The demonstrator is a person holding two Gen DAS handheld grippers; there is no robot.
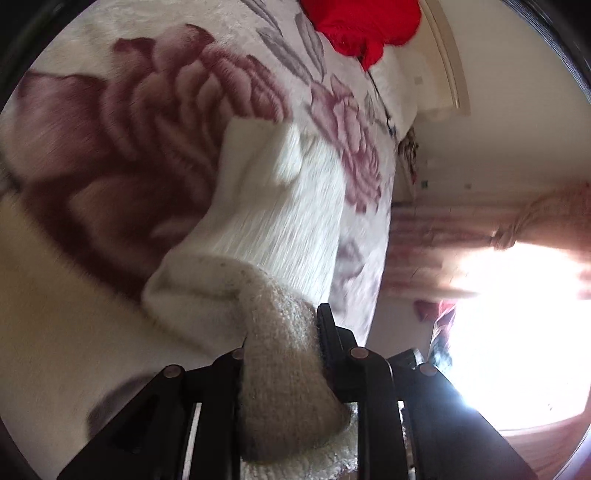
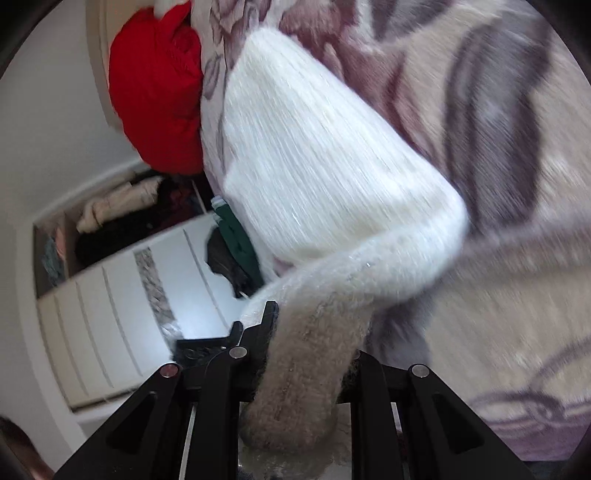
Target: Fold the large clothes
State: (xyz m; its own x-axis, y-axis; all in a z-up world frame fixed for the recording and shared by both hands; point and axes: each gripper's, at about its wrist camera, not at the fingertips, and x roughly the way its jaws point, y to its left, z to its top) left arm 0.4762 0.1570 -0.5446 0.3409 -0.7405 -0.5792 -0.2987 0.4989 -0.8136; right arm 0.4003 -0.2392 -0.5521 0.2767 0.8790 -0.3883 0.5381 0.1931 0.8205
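A white knit sweater (image 1: 273,206) lies partly lifted over a floral blanket (image 1: 122,122). My left gripper (image 1: 282,339) is shut on a thick bunched fold of the sweater, which fills the gap between its black fingers (image 1: 327,328). In the right wrist view the same sweater (image 2: 317,170) hangs as a broad ribbed panel above the blanket (image 2: 517,184). My right gripper (image 2: 314,332) is shut on another bunched edge of the sweater; its left finger (image 2: 267,317) shows, the right one is hidden by fabric.
A red garment (image 1: 365,26) lies at the far end of the bed, also in the right wrist view (image 2: 155,88). A white wardrobe (image 2: 122,295) with clothes on an open shelf stands to one side. A bright window (image 1: 517,332) with pink curtains stands on the other.
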